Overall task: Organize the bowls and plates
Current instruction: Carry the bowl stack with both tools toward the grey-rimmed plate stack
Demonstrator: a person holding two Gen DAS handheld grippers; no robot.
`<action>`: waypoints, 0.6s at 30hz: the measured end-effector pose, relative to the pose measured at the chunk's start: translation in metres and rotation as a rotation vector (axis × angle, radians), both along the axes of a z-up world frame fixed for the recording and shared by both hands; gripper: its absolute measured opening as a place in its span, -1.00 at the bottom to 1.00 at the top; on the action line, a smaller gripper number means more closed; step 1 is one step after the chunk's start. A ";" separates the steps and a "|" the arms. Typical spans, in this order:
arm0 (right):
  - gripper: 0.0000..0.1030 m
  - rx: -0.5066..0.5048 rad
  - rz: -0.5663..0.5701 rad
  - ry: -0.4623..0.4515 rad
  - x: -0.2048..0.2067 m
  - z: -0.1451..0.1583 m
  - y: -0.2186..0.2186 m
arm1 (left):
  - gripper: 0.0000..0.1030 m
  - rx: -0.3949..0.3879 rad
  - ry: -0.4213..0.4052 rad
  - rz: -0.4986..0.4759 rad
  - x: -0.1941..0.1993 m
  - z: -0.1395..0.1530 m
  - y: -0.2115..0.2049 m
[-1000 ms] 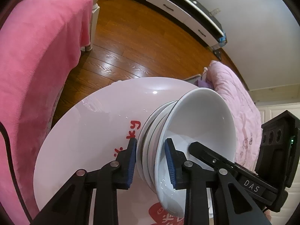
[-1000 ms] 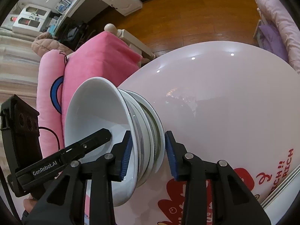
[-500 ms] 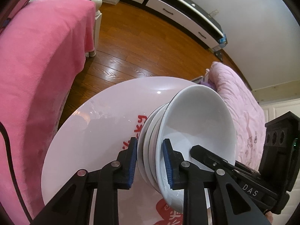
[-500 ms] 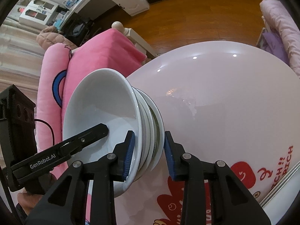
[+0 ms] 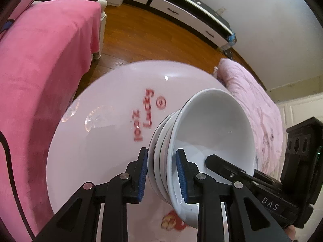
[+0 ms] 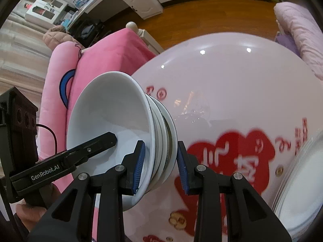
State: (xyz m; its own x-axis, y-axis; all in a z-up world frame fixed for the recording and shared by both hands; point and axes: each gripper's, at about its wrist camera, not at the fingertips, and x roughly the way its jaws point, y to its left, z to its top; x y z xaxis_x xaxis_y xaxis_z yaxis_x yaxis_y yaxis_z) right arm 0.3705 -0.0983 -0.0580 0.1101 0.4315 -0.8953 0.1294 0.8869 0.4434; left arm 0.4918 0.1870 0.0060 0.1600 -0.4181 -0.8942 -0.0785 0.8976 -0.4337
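Together, my two grippers carry a nested stack of glossy white ceramic bowls (image 5: 212,133) above the round pale-pink desk with red lettering (image 5: 105,141). My left gripper (image 5: 161,173) has its jaws closed narrow on the rims at one side; my right gripper (image 6: 159,167) clamps the opposite side the same way. In the left view the stack's axis tilts, mouth opening toward 2 o'clock; in the right view it opens toward 10 o'clock. Dark thin lines edge the lower rims. A stack of white plates (image 6: 300,193) sits at 4 o'clock there.
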 end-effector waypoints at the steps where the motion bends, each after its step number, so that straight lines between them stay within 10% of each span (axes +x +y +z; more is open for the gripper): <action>1: -0.39 -0.002 -0.004 0.001 -0.009 0.002 0.001 | -0.54 0.000 0.001 -0.009 -0.009 0.002 0.000; 18: -0.39 -0.018 -0.033 0.120 -0.127 -0.010 0.021 | -0.53 0.000 0.111 -0.035 -0.103 -0.011 0.012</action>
State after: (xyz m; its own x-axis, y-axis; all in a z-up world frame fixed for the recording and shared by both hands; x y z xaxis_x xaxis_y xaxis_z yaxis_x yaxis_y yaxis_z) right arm 0.2438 -0.0771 -0.0676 0.0154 0.4131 -0.9105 0.2098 0.8890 0.4069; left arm 0.3892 0.1987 -0.0046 0.0448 -0.4220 -0.9055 -0.0948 0.9005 -0.4244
